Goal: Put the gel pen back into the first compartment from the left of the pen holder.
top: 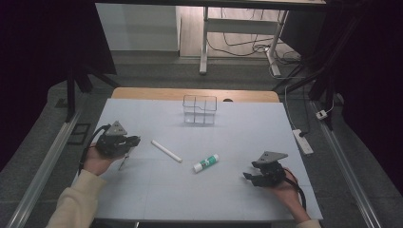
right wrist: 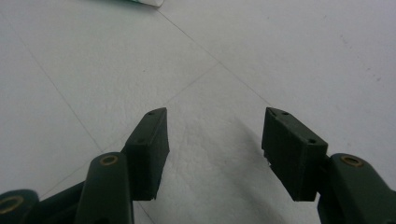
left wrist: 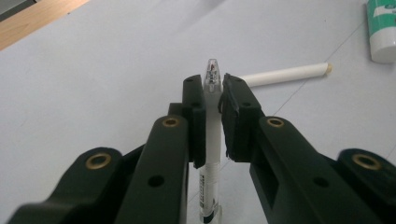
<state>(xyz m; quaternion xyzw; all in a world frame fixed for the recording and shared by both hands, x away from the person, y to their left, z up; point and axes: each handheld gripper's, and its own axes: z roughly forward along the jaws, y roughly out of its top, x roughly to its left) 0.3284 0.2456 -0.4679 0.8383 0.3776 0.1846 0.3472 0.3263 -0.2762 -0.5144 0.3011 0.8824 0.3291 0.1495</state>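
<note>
My left gripper (top: 134,140) (left wrist: 213,87) is shut on a white pen (left wrist: 212,126) with a clear tip, at the table's left side; in the high view the pen (top: 124,161) hangs down from the jaws toward the mat. A white rod (top: 166,150) (left wrist: 285,73) lies just right of it. Further right lies a white glue stick with a green label (top: 206,163) (left wrist: 382,28). My right gripper (top: 248,176) (right wrist: 215,128) rests low at the right front, open, with only bare mat between its jaws.
A clear two-compartment container (top: 200,109) stands at the back middle of the white mat (top: 237,137). A wooden table edge (top: 142,93) shows behind the mat. On the floor to the right lies a power strip (top: 302,141).
</note>
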